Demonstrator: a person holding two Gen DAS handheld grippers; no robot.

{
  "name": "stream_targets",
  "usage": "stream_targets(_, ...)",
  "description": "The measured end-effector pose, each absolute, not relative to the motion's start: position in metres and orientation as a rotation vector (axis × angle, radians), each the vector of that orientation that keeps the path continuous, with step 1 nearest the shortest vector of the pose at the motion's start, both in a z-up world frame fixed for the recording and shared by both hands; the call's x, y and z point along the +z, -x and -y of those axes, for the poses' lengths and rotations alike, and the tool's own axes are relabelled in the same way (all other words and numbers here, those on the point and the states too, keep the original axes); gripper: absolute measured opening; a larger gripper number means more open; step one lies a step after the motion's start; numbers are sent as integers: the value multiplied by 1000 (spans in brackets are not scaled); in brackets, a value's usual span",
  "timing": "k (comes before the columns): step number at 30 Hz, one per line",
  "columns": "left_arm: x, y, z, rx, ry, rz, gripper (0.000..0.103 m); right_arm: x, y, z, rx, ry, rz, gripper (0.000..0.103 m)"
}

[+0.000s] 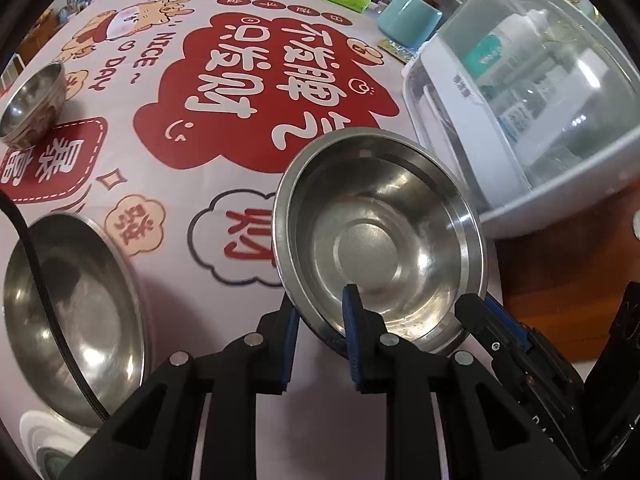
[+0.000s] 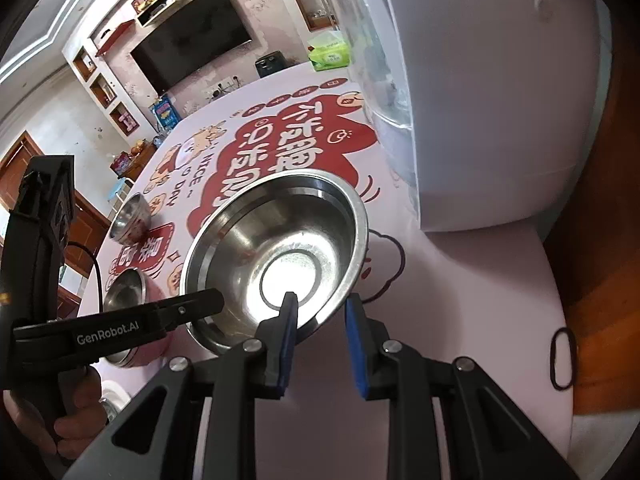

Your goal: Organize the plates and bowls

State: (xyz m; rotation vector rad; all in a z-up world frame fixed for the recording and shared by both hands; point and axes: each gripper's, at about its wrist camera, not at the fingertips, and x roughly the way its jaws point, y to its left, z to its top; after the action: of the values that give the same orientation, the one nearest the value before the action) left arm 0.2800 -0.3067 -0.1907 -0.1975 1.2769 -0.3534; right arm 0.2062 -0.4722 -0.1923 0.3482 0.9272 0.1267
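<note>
The left gripper point(image 1: 320, 312) was clamped on the near rim of a steel bowl point(image 1: 376, 240), one pad inside, one outside. The right gripper point(image 2: 320, 312) gripped the same bowl's point(image 2: 276, 256) rim from the opposite side, holding it tilted above the tablecloth point(image 1: 168, 208). The left tool's arm read "GenRobot.AI". A second bowl point(image 1: 76, 316) sat to the left and a small bowl point(image 1: 32, 104) further off. The cloth read "NICE DAY". A white container point(image 1: 528, 120) stood just right.
</note>
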Motion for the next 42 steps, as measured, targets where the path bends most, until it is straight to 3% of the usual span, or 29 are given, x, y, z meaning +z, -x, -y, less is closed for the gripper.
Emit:
stream_targets(24,-146,-180,254,-320,185,-1202,25,-142,-116,416,242,-208,-837,24)
stream_targets(42,-144,-106,245,-383,85,-1253,28,-145,-43,399,229,-172,-861,24)
